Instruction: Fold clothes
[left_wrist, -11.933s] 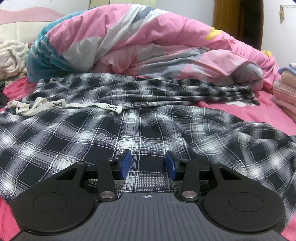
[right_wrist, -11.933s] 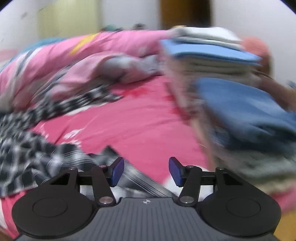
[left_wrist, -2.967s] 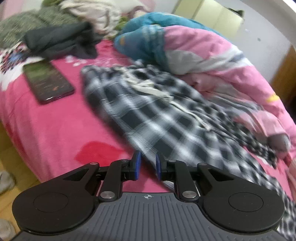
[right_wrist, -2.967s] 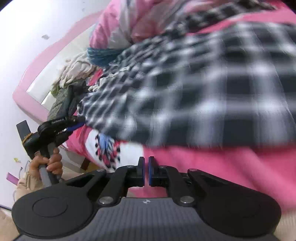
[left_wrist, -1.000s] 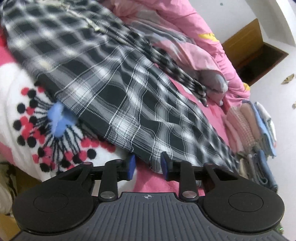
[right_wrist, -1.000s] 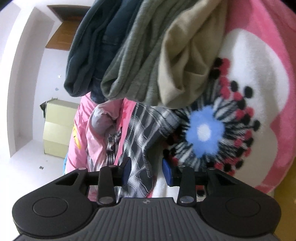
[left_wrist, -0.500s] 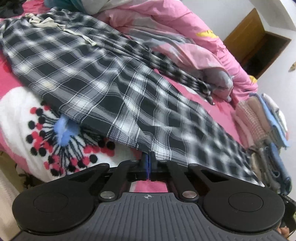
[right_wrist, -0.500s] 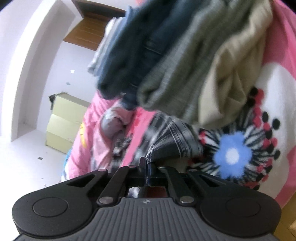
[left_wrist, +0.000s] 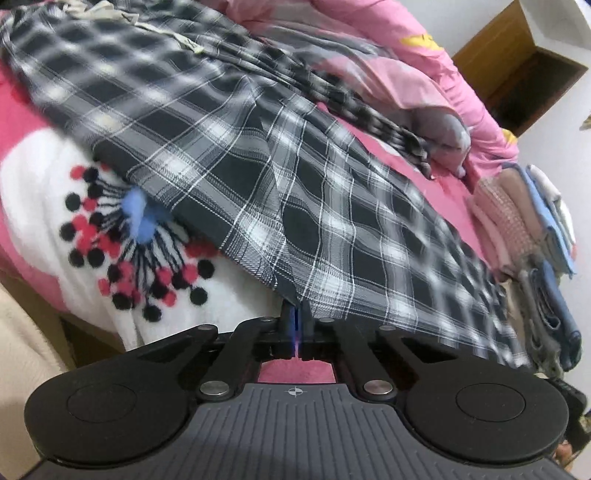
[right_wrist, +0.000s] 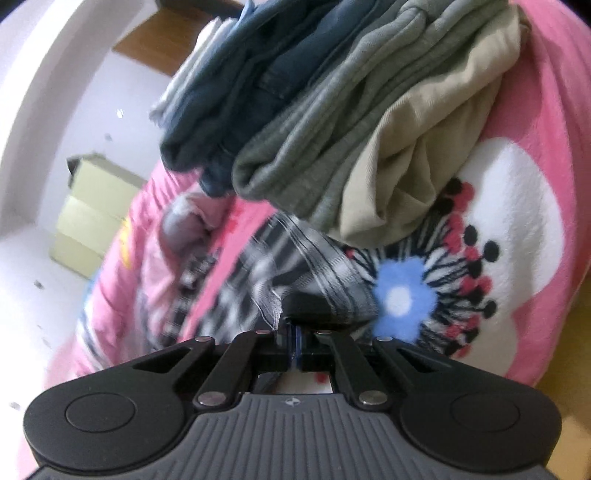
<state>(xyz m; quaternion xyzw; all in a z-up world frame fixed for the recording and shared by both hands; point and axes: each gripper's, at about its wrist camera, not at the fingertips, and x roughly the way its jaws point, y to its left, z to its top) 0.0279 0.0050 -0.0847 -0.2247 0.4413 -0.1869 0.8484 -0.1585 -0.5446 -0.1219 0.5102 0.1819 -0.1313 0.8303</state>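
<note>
Across the pink bed (left_wrist: 22, 107), in the left wrist view, a black-and-white plaid garment (left_wrist: 229, 122) is spread, its near hem hanging over the flower-patterned blanket edge. The left claw (left_wrist: 296, 325) is clenched on that hem, with cloth pinched between the blue pads. A heaped pink quilt (left_wrist: 388, 70) lies beyond, and a stack of folded clothes (left_wrist: 532, 221) is seen to the right.

From the right wrist view, the right claw (right_wrist: 293, 338) is likewise clenched on another corner of the plaid garment, just beside the folded stack. The fabric is judged thin, light and limp: sagging is expected between grips, so hem corners are best held.
</note>
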